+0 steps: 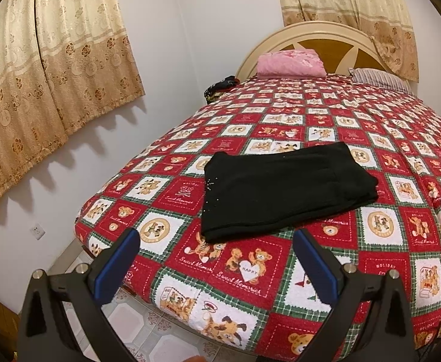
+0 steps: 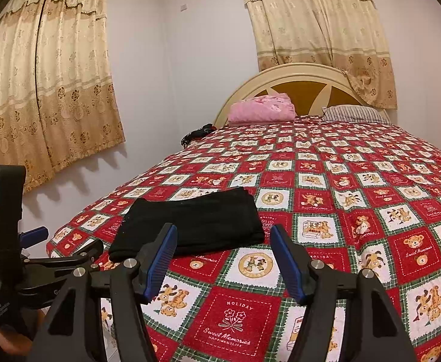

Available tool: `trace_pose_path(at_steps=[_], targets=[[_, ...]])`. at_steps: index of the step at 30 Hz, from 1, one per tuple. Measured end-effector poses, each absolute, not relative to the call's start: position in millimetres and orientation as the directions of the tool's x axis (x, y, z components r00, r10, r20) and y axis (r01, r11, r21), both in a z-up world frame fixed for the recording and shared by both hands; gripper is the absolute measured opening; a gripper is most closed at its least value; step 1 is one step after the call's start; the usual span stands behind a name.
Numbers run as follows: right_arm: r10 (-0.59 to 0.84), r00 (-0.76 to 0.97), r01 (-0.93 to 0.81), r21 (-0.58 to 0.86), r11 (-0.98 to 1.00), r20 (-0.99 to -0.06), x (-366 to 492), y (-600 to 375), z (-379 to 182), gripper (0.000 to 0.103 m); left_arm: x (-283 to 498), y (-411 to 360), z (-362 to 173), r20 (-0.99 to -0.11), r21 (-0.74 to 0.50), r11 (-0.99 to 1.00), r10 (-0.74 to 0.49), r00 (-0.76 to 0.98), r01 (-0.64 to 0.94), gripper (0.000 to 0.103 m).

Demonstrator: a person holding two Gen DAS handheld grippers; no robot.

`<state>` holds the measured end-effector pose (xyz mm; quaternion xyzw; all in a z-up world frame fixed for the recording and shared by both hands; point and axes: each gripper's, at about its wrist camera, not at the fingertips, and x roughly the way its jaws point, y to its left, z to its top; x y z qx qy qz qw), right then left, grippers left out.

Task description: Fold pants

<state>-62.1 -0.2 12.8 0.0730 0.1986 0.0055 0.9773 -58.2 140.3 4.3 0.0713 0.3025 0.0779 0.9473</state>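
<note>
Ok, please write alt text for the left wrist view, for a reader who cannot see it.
Black pants, folded into a compact rectangle, lie on a bed with a red teddy-bear quilt, just beyond the open left gripper, which holds nothing. A pink blanket and a striped pillow rest at the headboard, with beige curtains behind.

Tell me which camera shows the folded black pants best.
The left wrist view. There the black pants lie whole and unobstructed on the bedspread, beyond the open left tool, seen more from above. In the right wrist view they look flatter, and the open right tool hides part of their near edge.
</note>
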Motion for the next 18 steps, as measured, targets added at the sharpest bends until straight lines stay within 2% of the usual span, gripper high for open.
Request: trace_pose_path(at_steps=[10, 18], targets=[[0.035, 0.92, 0.024, 0.143, 0.989, -0.392, -59.0, 0.1, 11.4, 0.066, -54.3, 143.5, 3.5, -0.592, 0.136, 0.988, 0.145, 0.793, -0.079, 0.103], [0.036, 0.918, 0.026, 0.149, 0.988, -0.394, -58.8, 0.5, 9.7, 0.066, -56.3, 142.9, 6.8, -0.573, 0.12, 0.991, 0.114, 0.812, -0.055, 0.103]])
